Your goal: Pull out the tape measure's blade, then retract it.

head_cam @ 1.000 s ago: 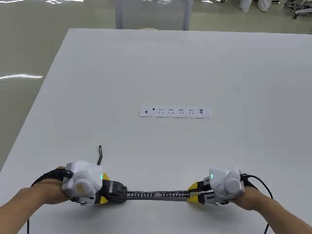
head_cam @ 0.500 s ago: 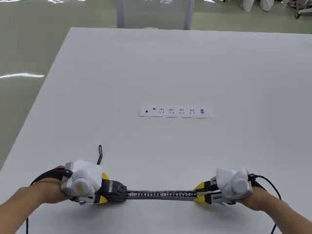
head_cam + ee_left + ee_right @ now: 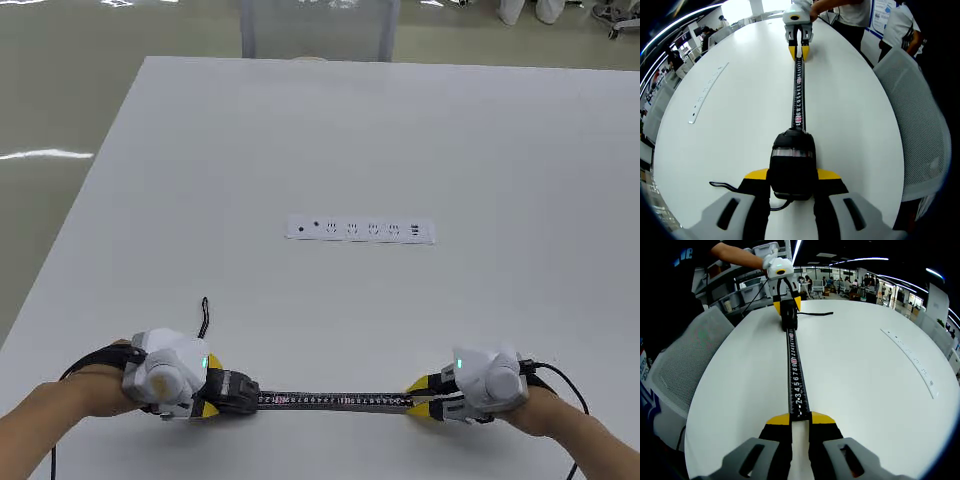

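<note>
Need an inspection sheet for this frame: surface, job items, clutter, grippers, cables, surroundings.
Surface: white table, nothing spilled on it.
Job's things: black tape measure case near the front edge. The blade is pulled out and runs flat along the table between the grippers.
Clutter: white power strip mid-table, apart from the work.
Grippers: left gripper shut on the case; right gripper shut on the blade's tip.
Cables: black lanyard from the case lies on the table; black cable loops behind the right gripper.
Surroundings: mesh chair beside the table, pale glossy floor, people in the background.
</note>
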`<action>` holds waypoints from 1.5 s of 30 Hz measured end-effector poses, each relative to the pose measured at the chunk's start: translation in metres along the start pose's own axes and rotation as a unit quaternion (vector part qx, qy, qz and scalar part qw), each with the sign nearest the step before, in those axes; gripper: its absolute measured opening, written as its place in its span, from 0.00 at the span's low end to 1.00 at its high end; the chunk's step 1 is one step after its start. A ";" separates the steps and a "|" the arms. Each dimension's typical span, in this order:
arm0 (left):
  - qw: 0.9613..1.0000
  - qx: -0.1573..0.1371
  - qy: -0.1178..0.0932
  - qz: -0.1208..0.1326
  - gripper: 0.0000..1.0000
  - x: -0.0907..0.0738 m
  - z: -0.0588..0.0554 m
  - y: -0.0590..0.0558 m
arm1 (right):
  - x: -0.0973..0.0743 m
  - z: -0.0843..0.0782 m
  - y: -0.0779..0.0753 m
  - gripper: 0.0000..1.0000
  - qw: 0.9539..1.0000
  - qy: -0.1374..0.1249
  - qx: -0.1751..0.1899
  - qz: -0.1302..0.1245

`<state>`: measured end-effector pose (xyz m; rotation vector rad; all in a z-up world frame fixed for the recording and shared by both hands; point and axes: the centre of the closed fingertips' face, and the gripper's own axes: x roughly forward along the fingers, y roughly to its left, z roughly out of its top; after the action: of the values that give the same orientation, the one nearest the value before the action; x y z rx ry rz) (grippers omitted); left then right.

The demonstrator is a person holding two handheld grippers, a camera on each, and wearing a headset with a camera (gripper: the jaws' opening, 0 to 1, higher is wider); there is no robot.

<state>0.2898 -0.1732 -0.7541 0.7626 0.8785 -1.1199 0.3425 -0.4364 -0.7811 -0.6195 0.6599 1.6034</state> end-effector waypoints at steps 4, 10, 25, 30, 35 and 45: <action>1.000 0.000 0.000 -0.001 0.29 0.000 0.000 0.000 | -0.005 -0.005 -0.001 0.08 1.000 0.002 0.004 -0.002; 1.000 0.000 0.000 -0.001 0.29 0.000 0.000 0.000 | -0.008 -0.012 -0.001 0.08 1.000 0.006 0.006 -0.004; 1.000 0.001 -0.002 -0.003 0.29 -0.001 0.000 0.001 | -0.008 -0.014 0.000 0.10 1.000 0.014 -0.001 -0.007; 1.000 0.002 -0.002 -0.003 0.29 0.000 -0.001 0.001 | -0.008 -0.014 -0.001 0.10 1.000 0.015 -0.004 -0.008; 1.000 0.002 -0.002 -0.006 0.30 0.000 -0.001 0.001 | -0.008 -0.014 -0.001 0.11 1.000 0.019 -0.005 -0.012; 1.000 0.004 -0.001 -0.009 0.31 0.001 -0.001 0.001 | -0.008 -0.014 0.002 0.12 0.999 0.029 -0.019 -0.014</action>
<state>0.2908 -0.1726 -0.7549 0.7613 0.8807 -1.1414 0.3417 -0.4517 -0.7850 -0.7013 0.6624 1.5804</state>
